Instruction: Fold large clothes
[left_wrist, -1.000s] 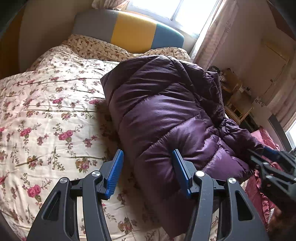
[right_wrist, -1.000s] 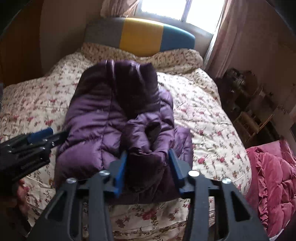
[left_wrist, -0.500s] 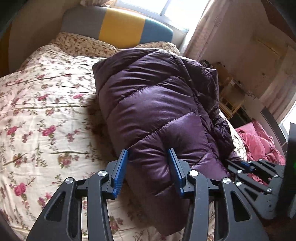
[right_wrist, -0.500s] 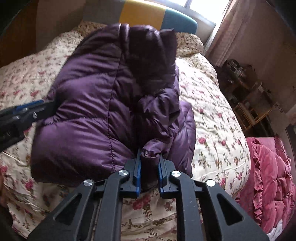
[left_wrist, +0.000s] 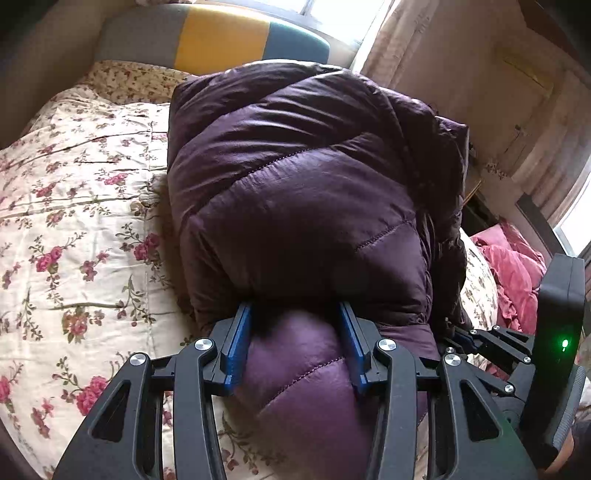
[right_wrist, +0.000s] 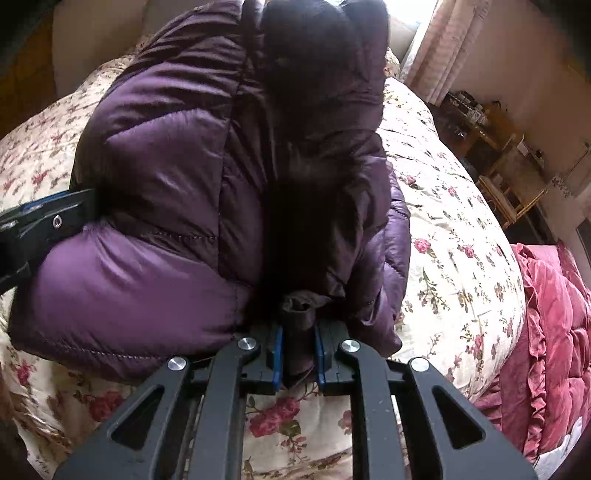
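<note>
A purple quilted down jacket (left_wrist: 295, 192) lies bundled on the floral bed (left_wrist: 74, 229); it also fills the right wrist view (right_wrist: 166, 221). My left gripper (left_wrist: 293, 314) straddles the jacket's thick near edge, jaws wide and pressed into the puffy fabric. My right gripper (right_wrist: 297, 332) is shut on the jacket's dark sleeve cuff (right_wrist: 297, 314) at the near right corner. The left gripper's fingers (right_wrist: 44, 218) show at the left edge of the right wrist view; the right gripper's body (left_wrist: 517, 354) shows at the right of the left wrist view.
The bed's headboard (left_wrist: 221, 40) is grey, yellow and teal under a window. A red ruffled quilt (right_wrist: 546, 332) hangs off the bed's right side. A wooden chair and shelf (right_wrist: 506, 177) stand by the right wall, with curtains (right_wrist: 443, 48) behind.
Both grippers have pushed forward into the jacket. The left jaws went from beside the edge to around it. The right gripper closed on the sleeve cuff and the jacket rose and bunched toward the headboard.
</note>
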